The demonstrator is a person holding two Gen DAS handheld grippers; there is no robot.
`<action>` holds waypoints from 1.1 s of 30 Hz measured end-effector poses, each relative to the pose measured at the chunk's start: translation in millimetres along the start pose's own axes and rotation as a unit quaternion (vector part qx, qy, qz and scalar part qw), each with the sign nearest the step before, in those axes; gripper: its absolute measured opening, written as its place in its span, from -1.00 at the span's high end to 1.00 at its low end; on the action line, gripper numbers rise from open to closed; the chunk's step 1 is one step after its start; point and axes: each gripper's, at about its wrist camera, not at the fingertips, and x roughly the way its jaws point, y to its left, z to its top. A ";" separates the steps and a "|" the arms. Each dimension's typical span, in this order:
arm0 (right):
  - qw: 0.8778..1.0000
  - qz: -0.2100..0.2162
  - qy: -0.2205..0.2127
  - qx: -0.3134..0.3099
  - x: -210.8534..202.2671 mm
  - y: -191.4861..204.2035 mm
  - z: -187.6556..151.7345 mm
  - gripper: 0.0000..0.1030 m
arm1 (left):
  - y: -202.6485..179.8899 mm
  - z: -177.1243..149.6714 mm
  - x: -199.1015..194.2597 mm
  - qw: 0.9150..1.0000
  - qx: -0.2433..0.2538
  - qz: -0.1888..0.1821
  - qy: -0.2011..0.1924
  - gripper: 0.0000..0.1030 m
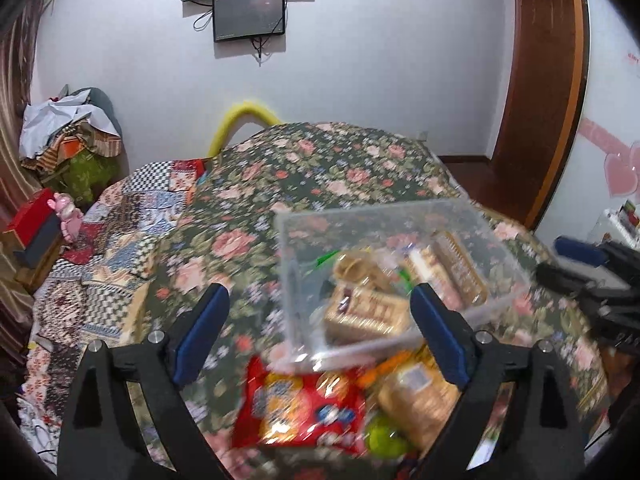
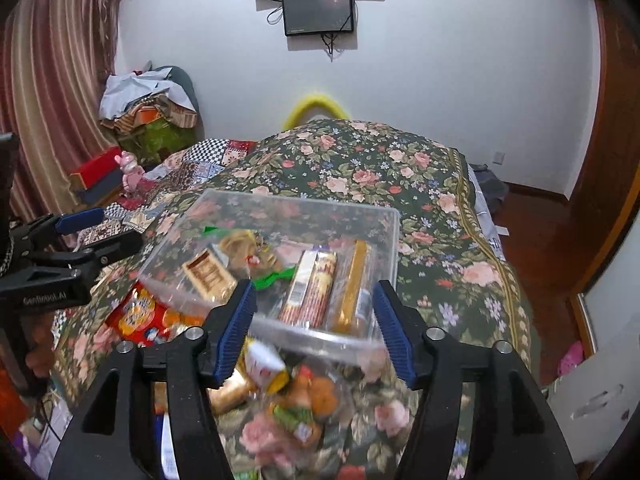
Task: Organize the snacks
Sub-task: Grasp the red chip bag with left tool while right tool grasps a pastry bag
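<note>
A clear plastic box (image 1: 304, 276) (image 2: 384, 232) stands on the floral bedspread and holds several wrapped snacks, among them long biscuit packs (image 2: 316, 288) and a brown waffle pack (image 1: 366, 314). In front of it lie loose snacks: a red bag (image 1: 300, 412) (image 2: 140, 318), a tan pack (image 1: 416, 400), a green round item (image 1: 384, 438) and a clear bag of small snacks (image 2: 304, 404). My left gripper (image 1: 320, 336) is open and empty, above the red bag. My right gripper (image 2: 316, 328) is open and empty at the box's near wall.
The floral bedspread (image 2: 400, 168) covers a bed with a patchwork quilt (image 1: 120, 240) to the left. A pile of clothes (image 2: 148, 108), a red box (image 1: 32, 220) and curtains (image 2: 52, 80) are at the left. Wood floor (image 2: 536, 240) and a door are at the right.
</note>
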 end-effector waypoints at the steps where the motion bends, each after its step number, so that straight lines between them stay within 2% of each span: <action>1: 1.000 -0.002 0.000 0.000 -3.1 -0.7 -3.6 -0.21 | 4.7 -5.8 -3.1 1.000 0.003 0.006 0.004 -0.82; 10: 0.999 -0.002 0.032 0.015 -4.4 -6.1 -37.2 -0.25 | 37.5 -58.4 0.5 0.998 -0.001 0.028 0.059 -0.83; 14: 0.999 -0.018 0.049 0.012 3.4 -3.0 -56.6 -0.41 | 47.1 -78.3 14.0 0.995 -0.019 0.022 0.092 -0.83; 19: 0.997 -0.013 0.077 0.007 16.2 2.6 -74.2 -0.41 | 50.3 -98.7 28.3 0.993 -0.031 0.010 0.115 -0.83; 25: 0.995 -0.003 0.100 0.016 37.2 5.3 -79.4 -0.41 | 45.8 -99.1 55.6 0.990 -0.025 0.010 0.137 -0.84; 29: 0.994 -0.007 0.109 0.014 47.9 7.2 -80.7 -0.41 | 43.7 -97.0 69.9 0.989 -0.039 0.000 0.141 -0.94; 33: 0.993 -0.004 0.114 0.018 52.7 5.3 -80.6 -0.41 | 41.0 -97.9 84.8 0.985 -0.065 -0.033 0.159 -1.00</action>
